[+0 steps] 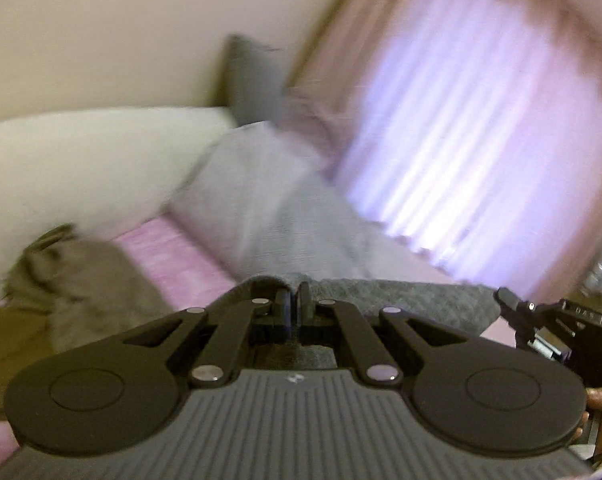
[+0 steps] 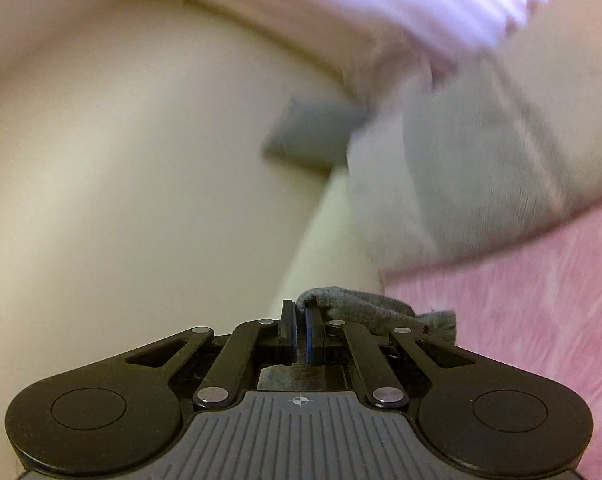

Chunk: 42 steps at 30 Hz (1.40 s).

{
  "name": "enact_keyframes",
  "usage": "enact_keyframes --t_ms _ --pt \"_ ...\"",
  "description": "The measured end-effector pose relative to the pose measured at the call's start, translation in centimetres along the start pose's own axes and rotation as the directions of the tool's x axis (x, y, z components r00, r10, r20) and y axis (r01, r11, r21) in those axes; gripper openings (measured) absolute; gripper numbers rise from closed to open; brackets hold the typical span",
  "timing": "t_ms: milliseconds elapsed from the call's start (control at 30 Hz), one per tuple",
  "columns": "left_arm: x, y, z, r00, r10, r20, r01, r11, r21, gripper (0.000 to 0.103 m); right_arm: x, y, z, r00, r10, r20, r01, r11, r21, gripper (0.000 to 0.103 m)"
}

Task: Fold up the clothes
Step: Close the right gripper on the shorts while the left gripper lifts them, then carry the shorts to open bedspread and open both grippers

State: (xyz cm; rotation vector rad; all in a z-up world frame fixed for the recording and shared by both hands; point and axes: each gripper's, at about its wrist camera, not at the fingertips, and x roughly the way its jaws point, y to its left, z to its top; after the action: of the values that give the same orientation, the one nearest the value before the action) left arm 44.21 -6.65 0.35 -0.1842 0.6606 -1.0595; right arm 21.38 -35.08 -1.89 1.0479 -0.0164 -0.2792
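While both views blur, counts hold: two black two-finger grippers, one grey knit garment (image 1: 421, 300) stretched between them. Left gripper (image 1: 292, 300) is clamped on one edge of it, right gripper (image 2: 300, 334) clamped on another bunched edge, garment held above the pink textured bedspread (image 2: 521, 300). One brown crumpled garment (image 1: 81, 280) lies on the bedspread at left. Two pillows: light grey pillow (image 1: 253, 184), dark grey pillow (image 1: 253, 76). Cream wall (image 2: 121, 160) behind, pink pleated curtain (image 1: 481, 140) backlit.
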Motion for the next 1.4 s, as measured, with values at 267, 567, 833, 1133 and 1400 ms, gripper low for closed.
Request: enact_keyframes --t_ms 267,567,833,1133,1400 --pt "-4.4 -16.6 -3.8 0.975 -0.219 -0.026 0.220 0.968 0.121 0.000 -17.9 2.5 6.3 0.964 0.025 0.265 -0.010 0.998 -0.058 0.002" --pt "-6.3 -30.3 -15.5 0.876 -0.414 -0.247 0.441 0.895 0.063 0.000 -37.7 2.3 10.4 0.891 -0.122 0.437 0.174 0.981 -0.081 0.002" --pt "-6.0 -31.5 -19.3 0.824 -0.468 -0.318 0.472 0.879 -0.071 0.000 -43.5 3.4 10.4 0.860 -0.194 0.472 0.283 0.951 -0.127 0.002" --pt "-5.7 -30.5 -16.5 0.769 -0.526 -0.364 0.560 0.828 -0.014 0.000 -48.2 4.1 3.2 0.802 -0.281 0.527 0.384 0.919 -0.093 0.002" --pt "-5.6 -27.9 -17.1 0.678 -0.556 -0.481 0.637 0.771 0.008 0.000 -50.1 5.1 -4.8 0.715 -0.395 0.577 0.488 0.873 -0.007 0.002"
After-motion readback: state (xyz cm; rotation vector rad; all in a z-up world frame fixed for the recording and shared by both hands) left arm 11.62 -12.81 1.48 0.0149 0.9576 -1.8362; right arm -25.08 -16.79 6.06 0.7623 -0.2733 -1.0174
